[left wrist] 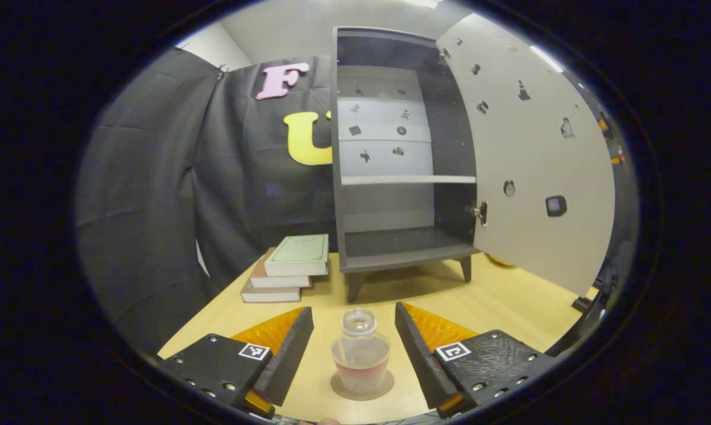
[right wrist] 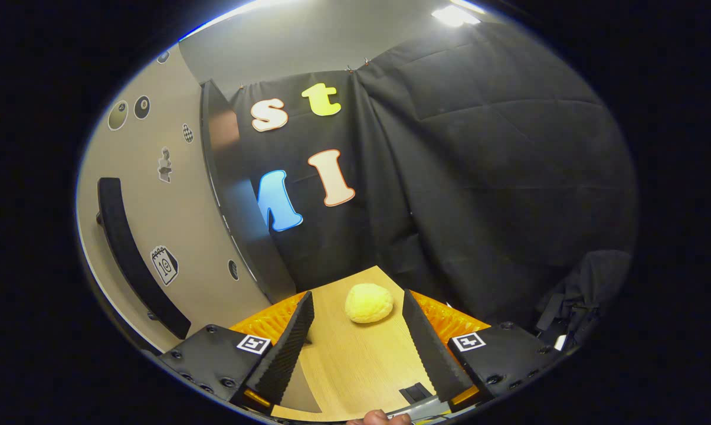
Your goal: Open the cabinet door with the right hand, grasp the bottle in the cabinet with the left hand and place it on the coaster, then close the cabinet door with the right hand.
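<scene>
In the left gripper view, the bottle [left wrist: 360,353] stands on the coaster [left wrist: 362,386] between the spread left gripper [left wrist: 354,345]; the cabinet door [left wrist: 529,159] hangs open. In the right gripper view, the right gripper [right wrist: 358,330] gapes, empty, before a yellow ball [right wrist: 369,303] near the desk's [right wrist: 355,360] far edge.

Clear bottle [left wrist: 360,353] upright on round coaster [left wrist: 361,388] (reddish contents, perhaps); cabinet door [left wrist: 535,159] open.

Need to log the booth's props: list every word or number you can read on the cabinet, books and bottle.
Nothing here can be read.
Green book: cover print too small to read.
Cabinet door: picture stickers; the figure on the calendar sticker is too blurred to read.
Bottle: no text visible.
</scene>
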{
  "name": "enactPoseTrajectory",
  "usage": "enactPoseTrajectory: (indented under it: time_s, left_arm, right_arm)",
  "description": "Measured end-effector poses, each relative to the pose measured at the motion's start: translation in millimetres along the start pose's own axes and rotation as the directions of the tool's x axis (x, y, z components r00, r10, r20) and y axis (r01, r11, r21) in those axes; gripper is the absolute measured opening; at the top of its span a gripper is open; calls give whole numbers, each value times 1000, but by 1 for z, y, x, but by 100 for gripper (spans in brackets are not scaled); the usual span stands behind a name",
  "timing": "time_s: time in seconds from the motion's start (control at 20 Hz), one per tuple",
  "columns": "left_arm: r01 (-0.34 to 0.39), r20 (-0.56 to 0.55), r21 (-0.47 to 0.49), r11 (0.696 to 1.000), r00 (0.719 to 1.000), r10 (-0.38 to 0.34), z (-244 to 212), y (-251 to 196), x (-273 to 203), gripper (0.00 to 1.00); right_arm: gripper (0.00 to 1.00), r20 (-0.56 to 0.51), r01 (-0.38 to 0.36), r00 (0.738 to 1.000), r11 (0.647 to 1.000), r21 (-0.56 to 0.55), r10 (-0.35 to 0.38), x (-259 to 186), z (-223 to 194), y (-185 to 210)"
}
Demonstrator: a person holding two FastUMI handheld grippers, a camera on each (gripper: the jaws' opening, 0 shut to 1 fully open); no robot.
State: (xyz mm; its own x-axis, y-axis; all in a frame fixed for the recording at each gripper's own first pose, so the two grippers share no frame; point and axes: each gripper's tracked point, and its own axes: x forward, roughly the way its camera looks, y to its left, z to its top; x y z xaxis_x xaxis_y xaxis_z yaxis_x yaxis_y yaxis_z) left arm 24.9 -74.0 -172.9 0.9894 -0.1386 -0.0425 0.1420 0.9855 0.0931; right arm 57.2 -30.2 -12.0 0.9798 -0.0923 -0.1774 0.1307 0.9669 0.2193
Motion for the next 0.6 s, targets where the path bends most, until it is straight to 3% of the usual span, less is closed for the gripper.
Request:
enactPoseTrajectory:
  time_s: [0.15,0.2,0.4,0.6]
  left_arm:
    - [-53,29,0,999,998,53,42,-1,-14,86]
    - [-61,30,1,998,998,61,57,-3,-19,83]
    - [-83,29,-42,996,996,85,111,-17,-33,86]
    - [-102,15,-81,991,995,103,157,-28,-36,85]
  right_arm:
    - [96,0,-43,999,998,-51,43,12,6,1]
    - [96,-6,-69,998,996,-63,69,15,9,6]
    - [96,16,-183,982,972,-149,187,24,30,27]
    - [96,66,-193,974,948,-253,216,28,50,27]
